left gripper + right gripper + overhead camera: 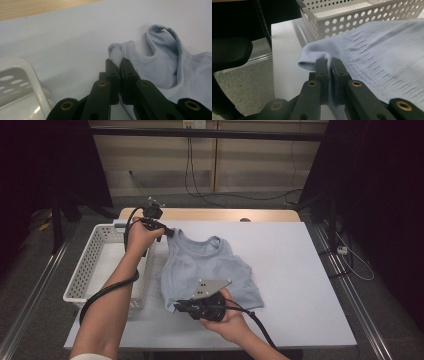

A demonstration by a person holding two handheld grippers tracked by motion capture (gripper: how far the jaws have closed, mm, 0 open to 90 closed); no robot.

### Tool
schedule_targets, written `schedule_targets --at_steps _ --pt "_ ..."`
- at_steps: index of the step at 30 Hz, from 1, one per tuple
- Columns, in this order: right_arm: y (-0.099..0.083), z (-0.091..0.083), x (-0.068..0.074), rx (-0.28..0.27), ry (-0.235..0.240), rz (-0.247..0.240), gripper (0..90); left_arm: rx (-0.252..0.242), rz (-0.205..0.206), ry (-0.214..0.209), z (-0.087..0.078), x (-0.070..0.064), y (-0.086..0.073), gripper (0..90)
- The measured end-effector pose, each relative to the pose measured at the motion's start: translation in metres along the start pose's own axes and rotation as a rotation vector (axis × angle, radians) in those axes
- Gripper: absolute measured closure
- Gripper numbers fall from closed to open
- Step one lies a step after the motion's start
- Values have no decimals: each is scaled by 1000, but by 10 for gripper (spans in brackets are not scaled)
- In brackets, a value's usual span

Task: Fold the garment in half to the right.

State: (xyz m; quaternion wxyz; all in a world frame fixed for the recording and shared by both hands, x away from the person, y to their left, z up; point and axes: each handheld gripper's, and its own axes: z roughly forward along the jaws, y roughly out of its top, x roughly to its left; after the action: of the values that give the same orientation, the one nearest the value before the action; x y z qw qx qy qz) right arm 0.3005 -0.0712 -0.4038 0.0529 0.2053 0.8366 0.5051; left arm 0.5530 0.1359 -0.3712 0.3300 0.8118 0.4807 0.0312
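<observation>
we've got the pale blue tank top (210, 270) lying flat mid-table just right of the white basket (95, 265), our left gripper (167, 231) clamped on its far shoulder strap, our right gripper (179, 307) pinching the near-left hem corner, white table (300, 285) underneath

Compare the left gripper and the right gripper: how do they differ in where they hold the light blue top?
The left gripper pinches a shoulder strap at the far end of the light blue top, next to the white basket; the right gripper pinches the ribbed hem at the near end. The right gripper carries a grey three-cornered plate; none is visible on the left gripper. Both have their jaws shut on the fabric.
</observation>
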Motion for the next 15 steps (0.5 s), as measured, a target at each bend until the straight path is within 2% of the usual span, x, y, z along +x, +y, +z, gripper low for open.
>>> schedule_targets --at_steps 15 --pt "0 4 0 -4 12 2 863 6 -7 6 -10 5 -1 869"
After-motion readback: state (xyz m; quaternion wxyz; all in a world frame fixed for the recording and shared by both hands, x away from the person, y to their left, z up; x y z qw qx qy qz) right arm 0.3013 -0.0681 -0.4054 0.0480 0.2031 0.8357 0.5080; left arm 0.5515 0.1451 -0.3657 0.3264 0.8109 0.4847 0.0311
